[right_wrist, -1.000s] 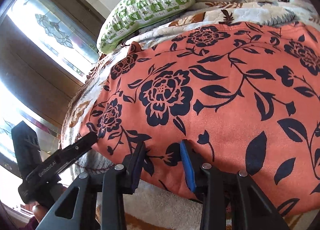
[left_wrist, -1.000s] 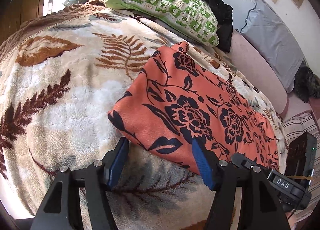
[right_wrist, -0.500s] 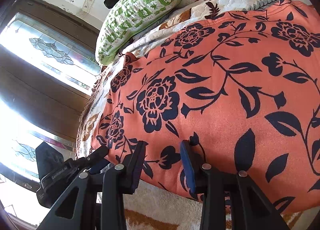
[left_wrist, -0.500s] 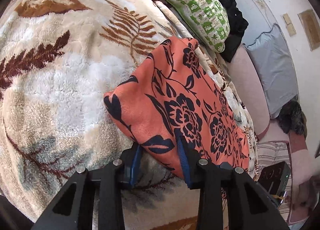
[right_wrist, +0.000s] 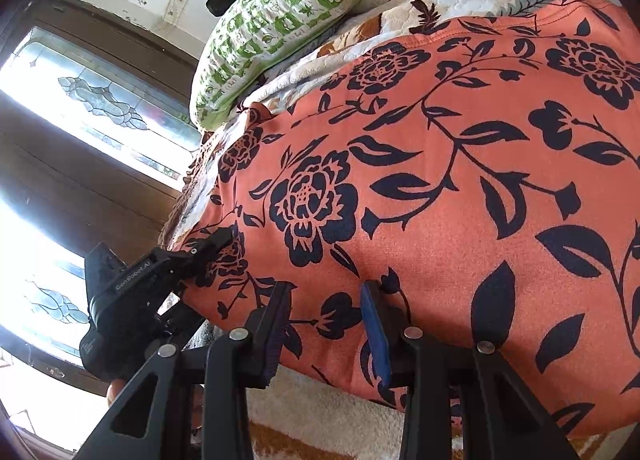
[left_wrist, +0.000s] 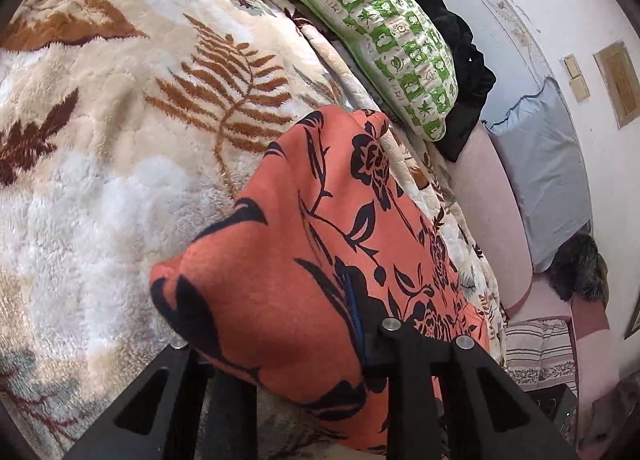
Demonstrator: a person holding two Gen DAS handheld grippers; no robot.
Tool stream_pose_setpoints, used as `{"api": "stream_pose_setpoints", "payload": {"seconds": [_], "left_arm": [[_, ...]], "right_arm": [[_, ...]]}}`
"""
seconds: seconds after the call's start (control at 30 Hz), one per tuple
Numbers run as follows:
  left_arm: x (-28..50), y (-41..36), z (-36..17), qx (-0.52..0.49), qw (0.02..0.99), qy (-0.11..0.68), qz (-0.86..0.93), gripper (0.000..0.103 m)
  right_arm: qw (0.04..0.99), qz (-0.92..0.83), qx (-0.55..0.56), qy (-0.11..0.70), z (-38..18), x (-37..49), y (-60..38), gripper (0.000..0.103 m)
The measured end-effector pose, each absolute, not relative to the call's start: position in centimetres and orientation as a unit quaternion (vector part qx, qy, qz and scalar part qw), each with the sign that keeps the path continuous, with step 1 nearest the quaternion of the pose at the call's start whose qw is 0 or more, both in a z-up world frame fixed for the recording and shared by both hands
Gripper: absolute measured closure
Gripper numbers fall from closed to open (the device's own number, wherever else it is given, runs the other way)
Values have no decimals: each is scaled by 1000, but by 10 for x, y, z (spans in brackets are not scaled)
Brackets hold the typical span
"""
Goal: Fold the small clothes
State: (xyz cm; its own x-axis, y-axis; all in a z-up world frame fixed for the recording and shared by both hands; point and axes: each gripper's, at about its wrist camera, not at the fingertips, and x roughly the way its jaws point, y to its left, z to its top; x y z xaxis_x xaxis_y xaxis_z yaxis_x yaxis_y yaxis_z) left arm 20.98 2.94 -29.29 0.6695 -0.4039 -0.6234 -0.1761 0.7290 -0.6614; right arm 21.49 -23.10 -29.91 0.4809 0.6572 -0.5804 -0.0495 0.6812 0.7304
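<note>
The left gripper (left_wrist: 304,324) pinches the orange cloth's (left_wrist: 320,228) near corner on the bed. The right gripper (right_wrist: 328,324), fingers spread around the near edge, should probably close firmly, then lift both evenly.

You have an orange garment (left_wrist: 304,260) printed with dark navy roses, leaves and vines, lying on a cream plush blanket (left_wrist: 120,148) patterned with rust-brown fern fronds (some grey-green ones too). Behind it your pillow (left_wrist: 384,36) is a green-and-white check with small leaf motifs, next to a black cloth (left_wrist: 464,72) and a plain grey-blue cushion (left_wrist: 548,164); each black claw carries blue pads (right_wrist: 376,336).
</note>
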Motion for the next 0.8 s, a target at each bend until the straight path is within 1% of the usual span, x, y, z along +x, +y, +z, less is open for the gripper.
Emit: {"api": "stream_pose_setpoints", "payload": {"seconds": [0.07, 0.1, 0.17, 0.2, 0.23, 0.27, 0.33, 0.37, 0.47, 0.63, 0.8], "left_arm": [[209, 31, -292, -361, 841, 398, -71, 80], [211, 32, -293, -360, 840, 399, -72, 78], [215, 34, -300, -370, 832, 406, -75, 71], [215, 35, -301, -376, 831, 403, -79, 71], [216, 35, -301, -376, 831, 403, -80, 71], [217, 34, -300, -370, 833, 405, -81, 71], [218, 30, -297, -350, 840, 408, -76, 74], [217, 29, -295, -344, 844, 405, -73, 80], [213, 20, -283, -301, 865, 397, -69, 84], [204, -4, -246, -225, 900, 364, -83, 85], [196, -54, -201, -137, 926, 329, -125, 85]], "right_arm": [[799, 222, 341, 443, -296, 214, -234, 63], [806, 223, 342, 429, -292, 213, -236, 61], [825, 225, 338, 393, -280, 210, -237, 61], [832, 226, 335, 379, -275, 209, -237, 61], [837, 221, 333, 374, -274, 210, -236, 61], [836, 211, 329, 386, -278, 214, -235, 61], [811, 195, 336, 438, -299, 225, -231, 64], [806, 196, 352, 434, -302, 225, -234, 65], [801, 202, 358, 435, -295, 225, -239, 65], [806, 174, 395, 404, -286, 215, -268, 63], [792, 136, 461, 376, -286, 199, -323, 62]]}}
